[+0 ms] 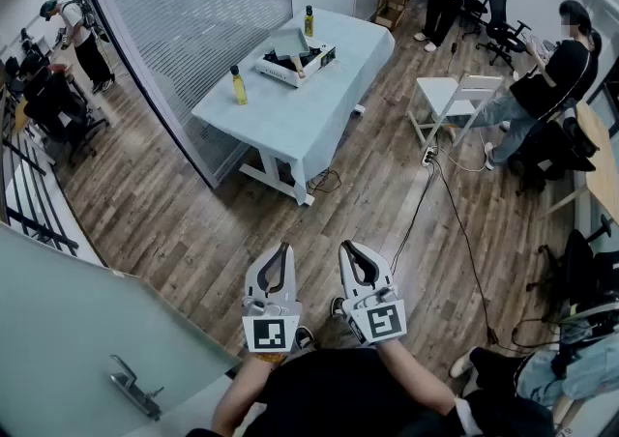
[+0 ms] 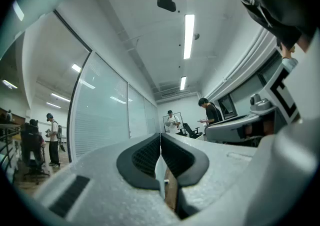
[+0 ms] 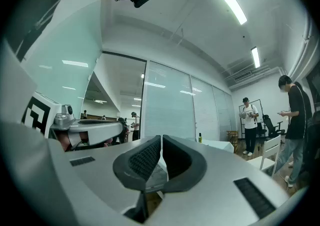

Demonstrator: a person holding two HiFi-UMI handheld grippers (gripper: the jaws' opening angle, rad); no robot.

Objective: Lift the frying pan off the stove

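The frying pan (image 1: 291, 44), grey-green with a wooden handle, sits on a white portable stove (image 1: 311, 64) on the table with the light blue cloth (image 1: 319, 111), far across the room. Both grippers are held close to my body, well away from the table. My left gripper (image 1: 283, 249) and right gripper (image 1: 349, 248) stand side by side, pointing toward the table, jaws pressed together with nothing between them. The left gripper view shows its pads (image 2: 148, 156) touching, and so does the right gripper view with its pads (image 3: 143, 160). A corner of the table (image 3: 221, 144) shows in the right gripper view.
A yellow bottle (image 1: 238, 86) stands at the table's near left and another bottle (image 1: 309, 21) behind the stove. A white chair (image 1: 455, 97) and floor cables (image 1: 455, 222) lie right of the table. A glass partition (image 1: 184, 29) runs left. Several people stand or sit around.
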